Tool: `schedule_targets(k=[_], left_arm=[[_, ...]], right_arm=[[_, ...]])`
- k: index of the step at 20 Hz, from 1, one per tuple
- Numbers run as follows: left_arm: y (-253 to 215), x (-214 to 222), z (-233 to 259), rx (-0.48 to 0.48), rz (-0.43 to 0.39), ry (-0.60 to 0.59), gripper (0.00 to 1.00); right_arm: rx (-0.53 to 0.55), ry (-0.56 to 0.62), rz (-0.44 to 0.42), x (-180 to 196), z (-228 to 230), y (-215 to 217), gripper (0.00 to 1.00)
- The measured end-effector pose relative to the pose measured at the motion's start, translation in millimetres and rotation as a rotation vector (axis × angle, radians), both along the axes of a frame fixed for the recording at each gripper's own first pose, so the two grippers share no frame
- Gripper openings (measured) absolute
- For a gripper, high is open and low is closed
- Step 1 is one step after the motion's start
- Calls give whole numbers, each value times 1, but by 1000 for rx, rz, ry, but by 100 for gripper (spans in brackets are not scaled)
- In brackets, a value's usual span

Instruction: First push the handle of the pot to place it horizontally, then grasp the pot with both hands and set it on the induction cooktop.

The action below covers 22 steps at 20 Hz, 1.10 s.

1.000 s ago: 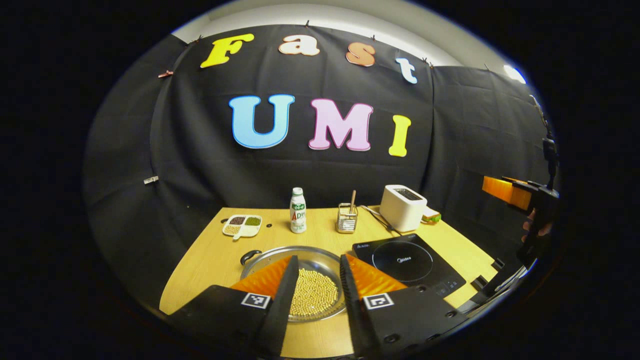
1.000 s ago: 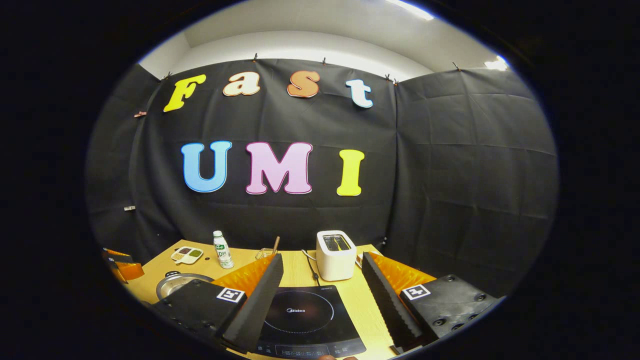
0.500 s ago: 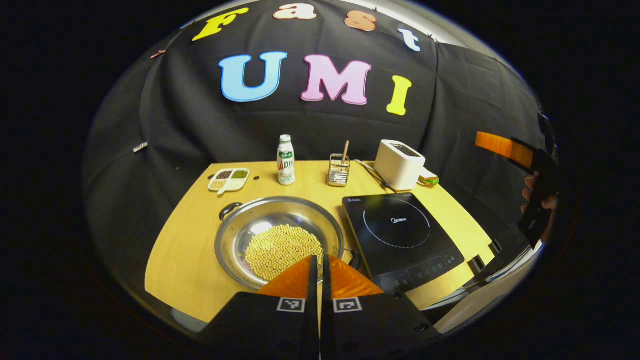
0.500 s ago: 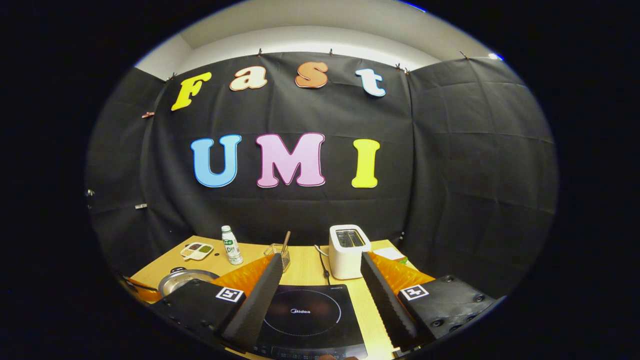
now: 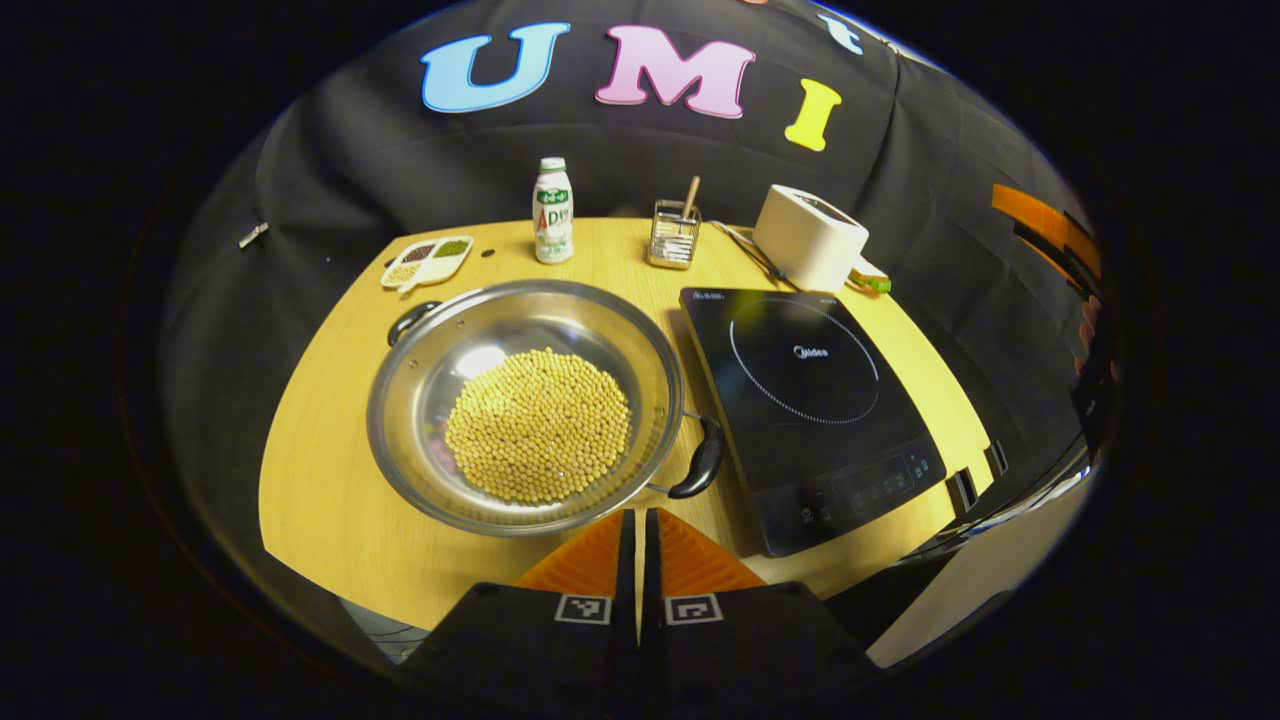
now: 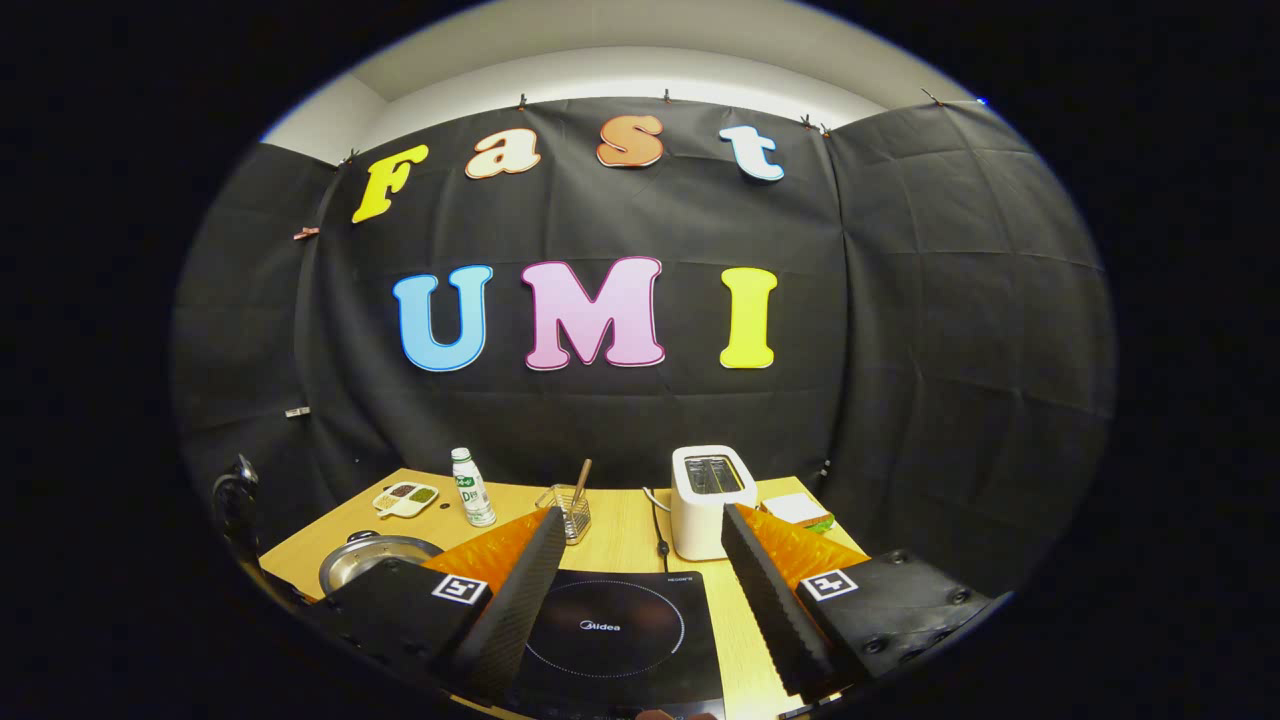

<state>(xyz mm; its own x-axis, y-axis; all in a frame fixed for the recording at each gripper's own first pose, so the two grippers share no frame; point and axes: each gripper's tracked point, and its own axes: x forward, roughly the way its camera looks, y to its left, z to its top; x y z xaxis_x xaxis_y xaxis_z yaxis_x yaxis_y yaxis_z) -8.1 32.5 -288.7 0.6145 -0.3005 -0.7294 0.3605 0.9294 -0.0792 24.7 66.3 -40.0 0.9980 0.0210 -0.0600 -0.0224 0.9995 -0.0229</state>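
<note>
Shiny metal pot (image 5: 420, 400), wooden table (image 5: 320, 480)

Black cloth wall (image 6: 930, 330), white ceiling (image 6: 620, 60), wood table (image 5: 330, 480).

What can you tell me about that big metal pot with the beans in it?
The pot is a wide, shallow, shiny steel pan lying flat on the wooden table, just left of the black induction cooktop. A mound of pale yellow beans covers its middle. It has two black loop handles: one at its near right toward the cooktop, the other at the far left, so they lie on a diagonal. Nothing grips it; the shut left gripper hovers near its front rim.
</note>
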Motion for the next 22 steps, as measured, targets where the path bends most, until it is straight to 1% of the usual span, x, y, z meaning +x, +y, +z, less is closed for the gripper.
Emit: schedule_targets(k=[2,4,6,9,16,18,22], left_arm=[[-2,0,-13,38,-24,29,6],[0,1,-29,103,-43,62,5],[-3,0,-45,144,-62,106,6],[-13,5,-56,160,-94,136,5],[-32,25,-54,210,-158,114,5],[-34,28,-55,225,-164,117,5],[-40,33,-56,224,-160,129,5]], right_arm=[[9,-4,-19,1,2,-10,97],[15,-2,-34,2,0,-17,98],[1,-5,-46,0,-2,-24,97],[2,-2,-59,-2,-2,-31,97],[11,-3,-96,-4,-2,-48,98],[13,-3,-104,-4,-2,-52,97],[15,7,-120,-5,-6,-58,97]])
